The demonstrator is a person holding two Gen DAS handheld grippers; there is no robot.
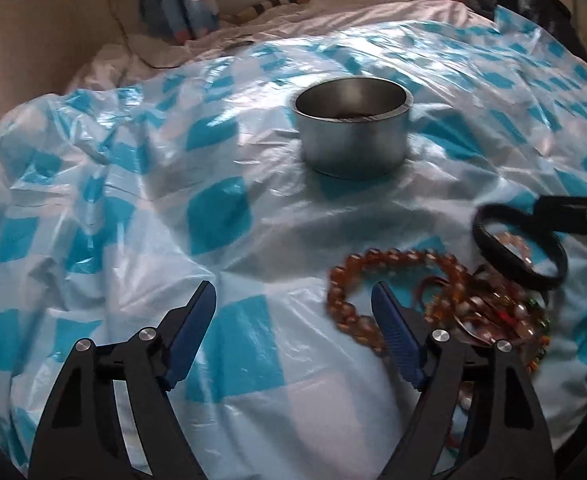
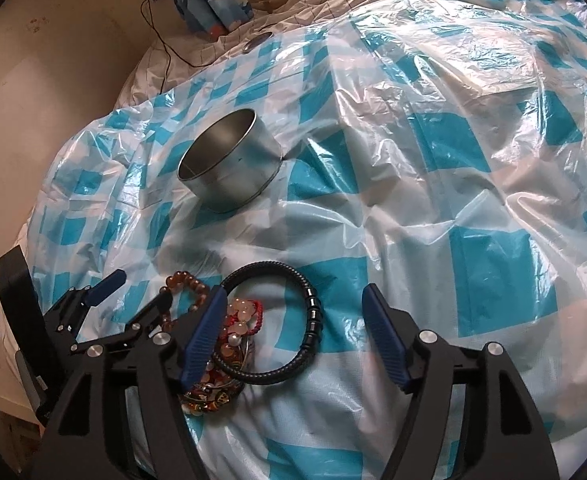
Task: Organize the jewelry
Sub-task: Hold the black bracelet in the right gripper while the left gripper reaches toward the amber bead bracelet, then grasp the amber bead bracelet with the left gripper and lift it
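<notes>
Left wrist view: left tool (image 1: 293,308) is hanging released, blue pads spread wide, nothing between them, over the blue-and-white checkered plastic sheet (image 1: 221,216) covering the bed. Amber bead bracelet (image 1: 377,276) is lying just beside the right-side pad, touching or passing behind it. The rest of the jewelry pile (image 1: 505,316) is sitting further right, beads tangled, count unclear. One black band bracelet (image 1: 521,248) is lying at the pile's far side, with the right tool's finger (image 1: 573,216) coming in at the frame's right edge and touching or overlapping it. One round metal tin (image 1: 353,128), lid off, is standing upright beyond, toward the middle of the sheet.

Right wrist view: right tool (image 2: 289,320) is spread open, gripping nothing. Black band bracelet (image 2: 277,320) is lying between its pads, its loop close against the left-side pad. Pink and red beads (image 2: 239,316) are sitting inside the loop. Amber beads (image 2: 185,284) are lying left of it, beside the left tool (image 2: 141,292). Tin (image 2: 233,160) is well apart, further up the sheet (image 2: 489,280).
</notes>
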